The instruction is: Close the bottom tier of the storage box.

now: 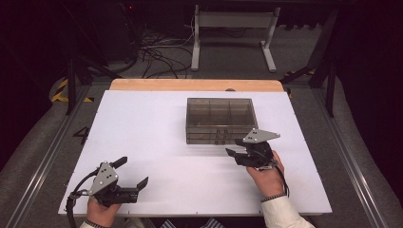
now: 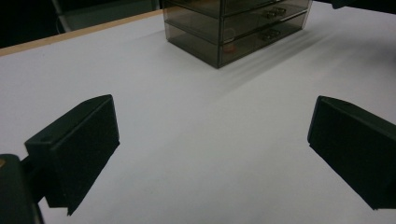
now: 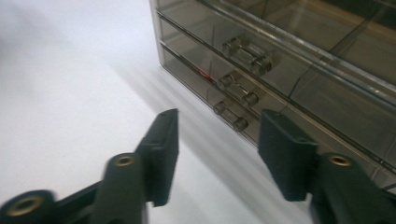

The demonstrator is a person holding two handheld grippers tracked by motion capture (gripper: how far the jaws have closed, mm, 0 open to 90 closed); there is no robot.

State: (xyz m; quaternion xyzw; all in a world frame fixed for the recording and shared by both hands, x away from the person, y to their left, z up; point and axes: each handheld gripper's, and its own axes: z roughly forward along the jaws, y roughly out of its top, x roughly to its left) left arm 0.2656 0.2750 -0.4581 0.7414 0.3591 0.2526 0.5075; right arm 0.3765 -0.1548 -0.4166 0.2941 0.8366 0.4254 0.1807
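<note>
Right gripper view: the half-open, empty right gripper (image 3: 217, 149) should be centred squarely on the organizer's (image 3: 299, 60) lowest handle (image 3: 230, 116) before closing.

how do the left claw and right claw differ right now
The left claw rests far from the smoky drawer box, jaws spread wide; the right claw sits just before its drawer handles, jaws narrower. Both are black, hand-held and hold nothing.
</note>
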